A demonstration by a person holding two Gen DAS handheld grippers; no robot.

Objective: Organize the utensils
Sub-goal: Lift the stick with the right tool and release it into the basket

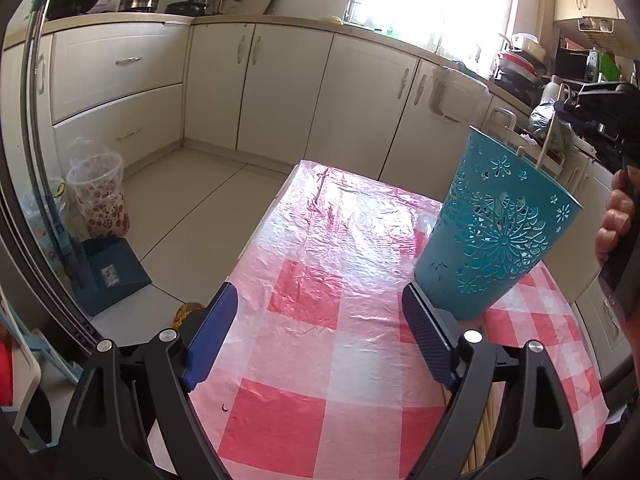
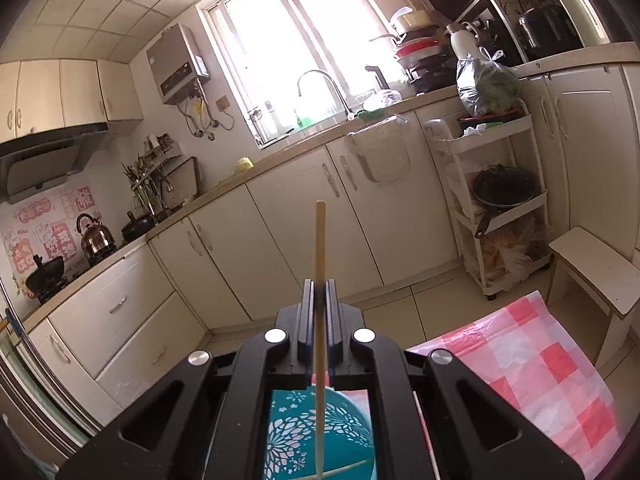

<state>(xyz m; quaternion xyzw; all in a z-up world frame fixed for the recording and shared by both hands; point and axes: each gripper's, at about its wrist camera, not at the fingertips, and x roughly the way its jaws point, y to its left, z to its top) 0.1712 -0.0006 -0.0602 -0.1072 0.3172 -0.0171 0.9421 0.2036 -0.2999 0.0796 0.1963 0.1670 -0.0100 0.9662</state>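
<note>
Wooden and pale, the chopstick point(image 2: 320, 264) I am carrying stands upright between the closed fingers of my right gripper point(image 2: 319, 300), which pinch it partway along its length; its upper end points to twelve o'clock in the right wrist view and its lower end runs down toward six o'clock, over the teal holder point(image 2: 344, 432) seen below the gripper body. A second thin stick lies slantwise inside that holder, near the bottom edge of the view.

From the left wrist camera, the teal holder point(image 1: 496, 232) is a cut-out flower-patterned cup standing on the pink checked tablecloth point(image 1: 312, 320), at about three o'clock from my left gripper point(image 1: 316, 328). Pale stick ends show above its rim at one o'clock. My left gripper has its fingers spread wide with nothing between them; its right finger point(image 1: 424, 344) sits just beside the holder's base, and I cannot tell whether they touch. More pale sticks point(image 1: 486, 432) lie on the cloth under that finger's arm, at five o'clock.
</note>
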